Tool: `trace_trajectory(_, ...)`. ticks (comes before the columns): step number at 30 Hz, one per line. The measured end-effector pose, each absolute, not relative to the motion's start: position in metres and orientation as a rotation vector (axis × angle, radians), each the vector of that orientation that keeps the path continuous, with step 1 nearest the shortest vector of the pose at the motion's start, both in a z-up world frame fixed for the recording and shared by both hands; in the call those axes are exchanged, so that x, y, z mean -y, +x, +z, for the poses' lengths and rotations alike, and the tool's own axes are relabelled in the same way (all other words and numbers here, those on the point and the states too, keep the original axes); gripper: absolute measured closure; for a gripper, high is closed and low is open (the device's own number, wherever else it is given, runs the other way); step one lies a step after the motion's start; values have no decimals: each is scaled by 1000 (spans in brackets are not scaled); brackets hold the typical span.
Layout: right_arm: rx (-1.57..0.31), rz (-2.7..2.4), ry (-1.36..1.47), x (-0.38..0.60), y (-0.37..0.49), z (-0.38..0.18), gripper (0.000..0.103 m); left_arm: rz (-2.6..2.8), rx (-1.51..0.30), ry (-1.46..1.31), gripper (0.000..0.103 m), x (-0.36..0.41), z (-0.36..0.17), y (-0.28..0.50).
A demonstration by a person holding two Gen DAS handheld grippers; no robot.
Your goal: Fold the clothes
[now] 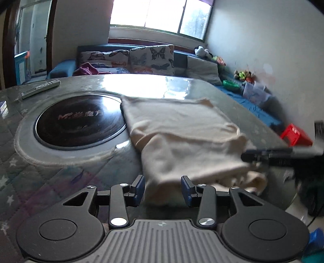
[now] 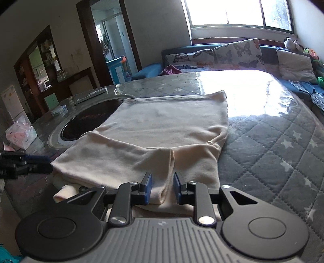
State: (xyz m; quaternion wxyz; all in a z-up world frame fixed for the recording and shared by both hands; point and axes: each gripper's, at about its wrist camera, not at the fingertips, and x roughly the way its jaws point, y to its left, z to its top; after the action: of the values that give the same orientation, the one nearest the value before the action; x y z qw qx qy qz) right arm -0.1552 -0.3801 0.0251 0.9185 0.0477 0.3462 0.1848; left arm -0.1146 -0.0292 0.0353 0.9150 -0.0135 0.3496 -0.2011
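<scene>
A bright living room, window point(image 2: 239, 12) blazing at the back, sofa point(image 1: 141, 58) with butterfly cushions beneath it. Up front, a big round table point(image 2: 273, 141) under a quilted star-print cover and clear plastic, a dark round hob point(image 1: 79, 123) sunk in its middle. The cream garment point(image 2: 158, 129) lies on the table's near half, partly folded, one edge overlapping the hob's rim, near end bunched at the table edge. A remote point(image 1: 40, 87) sits on the far left, a tissue pack point(image 2: 20, 133) off to the side. Left gripper point(image 1: 163, 189): jaws apart, blue pads either side of the near cloth edge, not pinching. Right gripper point(image 2: 162, 187): jaws parted too, straddling a fold of cloth, gaps visible.
</scene>
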Motion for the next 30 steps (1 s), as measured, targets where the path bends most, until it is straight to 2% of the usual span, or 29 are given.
trace_trajectory(11,-734,376,90,374,-152,26,80,-398,-702,-2,61,25,24,-114)
trace_trajectory(12,-733,377,82,372,-152,26,82,-396,-702,-2,62,25,23,-113)
trace_trajectory(14,-727,380,57,368,-151,27,95,-387,-704,-2,62,25,19,-110)
trace_trajectory(23,-582,384,-100,353,-160,73,97,-351,-683,27,63,32,14,-108)
trace_trajectory(25,-540,387,-142,350,-161,87,97,-346,-672,47,74,34,14,-109)
trace_trajectory(27,-500,388,-174,349,-163,100,97,-348,-665,58,80,36,14,-110)
trace_trajectory(30,-472,385,-200,348,-163,110,97,-344,-652,81,85,38,15,-113)
